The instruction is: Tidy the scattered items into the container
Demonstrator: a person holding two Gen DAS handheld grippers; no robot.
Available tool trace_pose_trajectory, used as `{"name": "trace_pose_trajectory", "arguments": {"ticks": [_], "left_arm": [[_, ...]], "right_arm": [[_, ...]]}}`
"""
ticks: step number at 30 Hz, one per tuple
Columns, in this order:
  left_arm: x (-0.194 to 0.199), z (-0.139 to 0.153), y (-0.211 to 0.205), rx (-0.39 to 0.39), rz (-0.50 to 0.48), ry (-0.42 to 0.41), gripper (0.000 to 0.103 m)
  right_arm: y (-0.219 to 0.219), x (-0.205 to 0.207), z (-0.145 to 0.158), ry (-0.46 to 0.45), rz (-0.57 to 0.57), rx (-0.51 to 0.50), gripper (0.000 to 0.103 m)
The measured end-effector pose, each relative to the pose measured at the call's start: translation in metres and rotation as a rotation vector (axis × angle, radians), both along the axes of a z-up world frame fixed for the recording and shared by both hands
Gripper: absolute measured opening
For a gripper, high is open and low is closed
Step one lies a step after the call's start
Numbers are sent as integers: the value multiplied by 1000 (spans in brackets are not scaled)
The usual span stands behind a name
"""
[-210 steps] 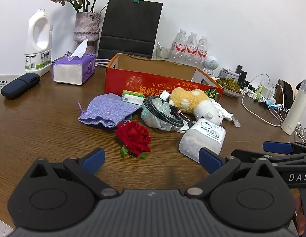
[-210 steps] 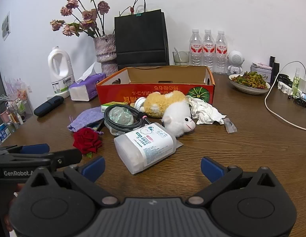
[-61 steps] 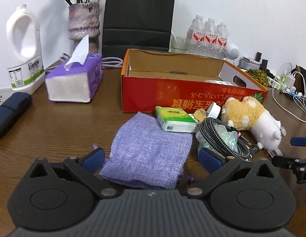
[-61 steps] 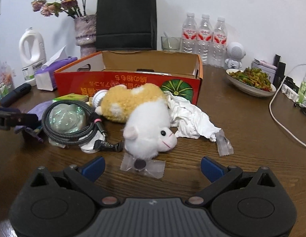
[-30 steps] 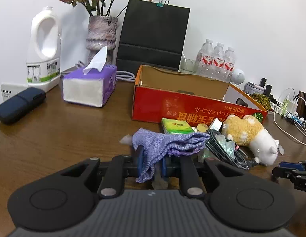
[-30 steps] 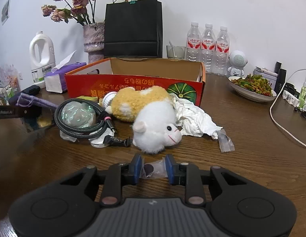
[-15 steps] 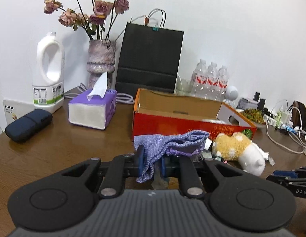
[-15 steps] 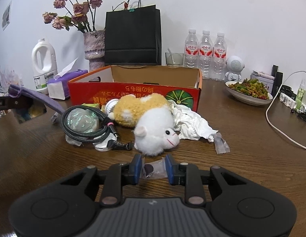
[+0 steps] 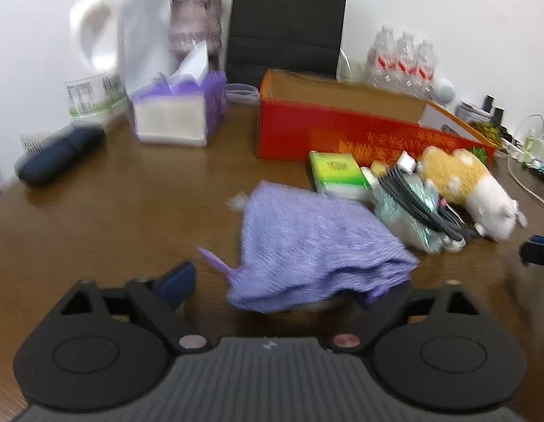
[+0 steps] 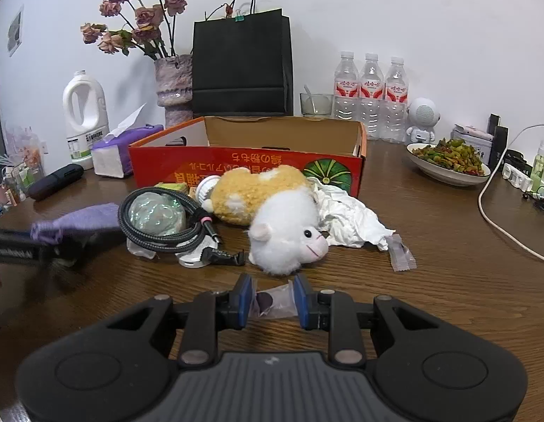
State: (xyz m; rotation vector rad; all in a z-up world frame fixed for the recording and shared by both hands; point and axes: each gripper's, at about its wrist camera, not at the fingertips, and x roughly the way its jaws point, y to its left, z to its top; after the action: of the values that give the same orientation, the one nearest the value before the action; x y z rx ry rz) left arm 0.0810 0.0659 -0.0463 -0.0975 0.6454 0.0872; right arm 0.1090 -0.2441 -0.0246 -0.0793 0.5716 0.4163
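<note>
My left gripper point(image 9: 282, 288) has its jaws opening. The purple knit pouch point(image 9: 307, 246) droops loose over the gap and covers the right finger; the blue left pad point(image 9: 177, 281) stands clear of it. Behind the pouch sits the red cardboard box point(image 9: 342, 133), open on top. My right gripper point(image 10: 273, 302) is shut on a small clear plastic packet point(image 10: 272, 300) with a dark disc inside, just above the table. Ahead of it lie a yellow-and-white plush toy point(image 10: 272, 211), a coiled black cable point(image 10: 159, 218), crumpled white paper point(image 10: 349, 214) and a green tissue pack point(image 9: 337, 172).
A purple tissue box point(image 9: 177, 116), a dark case point(image 9: 61, 154) and a white jug point(image 10: 83, 116) stand left of the box. Behind it are a black paper bag point(image 10: 242, 63) and water bottles point(image 10: 372, 91). A bowl of food point(image 10: 447, 161) and a white cord point(image 10: 500, 225) lie right.
The left jaws have parted and the purple pouch has slipped out of their grip, sagging lower in front. The left view has tipped down and blurred. The right gripper keeps its packet.
</note>
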Motion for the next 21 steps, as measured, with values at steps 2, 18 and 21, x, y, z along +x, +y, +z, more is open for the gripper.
{"name": "trace_pose_trajectory", "arguments": {"ticks": [2, 18, 21], "left_arm": [[-1, 3, 2, -13, -25, -14, 32], [-14, 78, -20, 253, -90, -299, 25], [-8, 87, -18, 222, -90, -320, 25]], "right_arm": [[1, 0, -1, 3, 2, 1, 25], [0, 2, 14, -30, 12, 23, 25], [1, 3, 16, -36, 13, 25, 25]]}}
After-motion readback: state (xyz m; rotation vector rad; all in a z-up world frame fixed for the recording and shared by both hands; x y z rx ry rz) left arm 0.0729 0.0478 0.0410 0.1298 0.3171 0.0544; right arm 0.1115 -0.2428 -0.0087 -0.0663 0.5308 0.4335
